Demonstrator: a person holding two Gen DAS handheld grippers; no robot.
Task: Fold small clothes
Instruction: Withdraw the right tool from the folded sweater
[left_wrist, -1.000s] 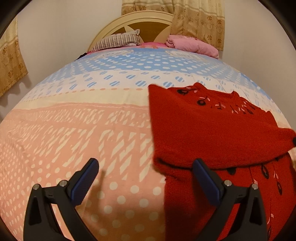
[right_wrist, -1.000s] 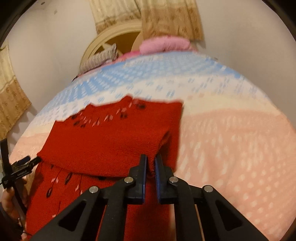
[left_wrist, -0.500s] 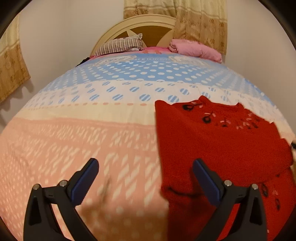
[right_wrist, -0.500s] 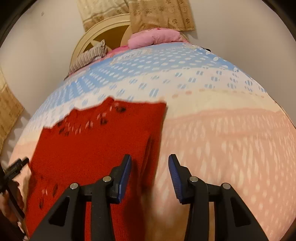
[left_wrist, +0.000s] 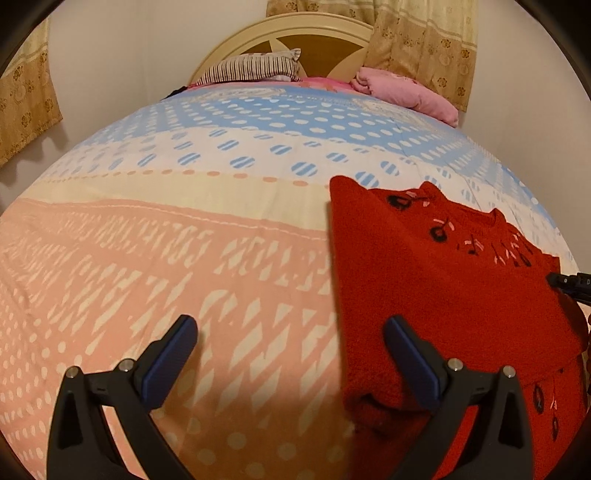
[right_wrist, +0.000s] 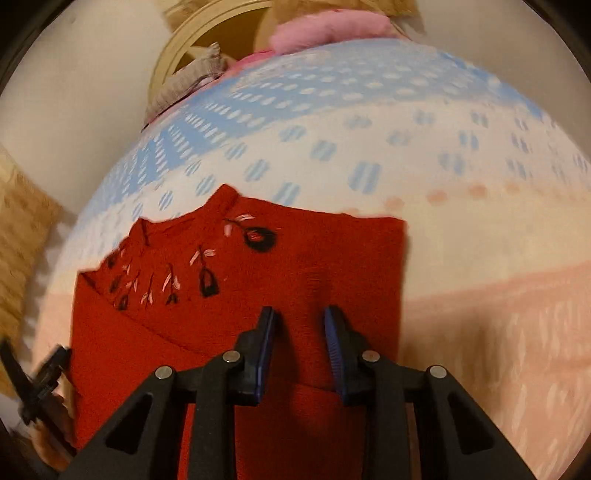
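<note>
Red sweater (left_wrist: 443, 295) lies partly folded on the patterned bedspread (left_wrist: 184, 258), sleeves folded in, well short of the headboard (left_wrist: 321, 44). My left gripper (left_wrist: 291, 354) hangs spread wide at the sweater's edge, gripping nothing. My right gripper (right_wrist: 299, 347) is above it, jaws closing, nothing between them. Striped pillow (left_wrist: 255, 68) and pink bundle (left_wrist: 402, 92) lie by the headboard. Right view blurred; sweater's lower part cut off.

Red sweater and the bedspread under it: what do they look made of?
Red sweater: looks like a thick fuzzy knit, wool or acrylic; matte nubby surface, with black and pink embroidered motifs near the collar. Bedspread: looks like thin printed woven cotton or a blend; flat, matte, with dots and dashes printed on it. Exact fibres cannot be told.
</note>
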